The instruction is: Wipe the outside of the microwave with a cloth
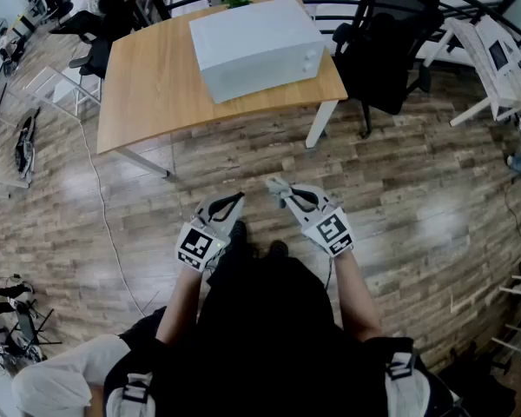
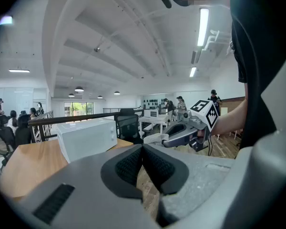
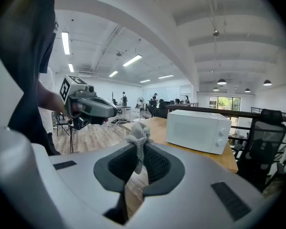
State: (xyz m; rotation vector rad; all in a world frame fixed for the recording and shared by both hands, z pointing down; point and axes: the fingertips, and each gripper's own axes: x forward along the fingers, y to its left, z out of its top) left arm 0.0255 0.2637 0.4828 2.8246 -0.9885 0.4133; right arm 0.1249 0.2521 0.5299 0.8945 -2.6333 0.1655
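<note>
Cloth in the jaws, microwave not yet reached

The right gripper (image 3: 139, 159) is clamping a small grey cloth (image 3: 139, 133), while the left gripper (image 2: 143, 150) is pressing its jaws together on nothing. The white microwave (image 1: 256, 46) is sitting on the wooden table (image 1: 148, 85) at twelve o'clock, well apart from both grippers. By my reading no wiping is happening yet, so the approach and every outer face are waiting.

We can't read any text, brand or number anywhere here. Closest thing is the black-and-white square marker patterns on the left gripper (image 1: 234, 200) and the right gripper (image 1: 278, 189), and those are codes, not letters. The microwave (image 1: 252, 46) shows no legible print either.
</note>
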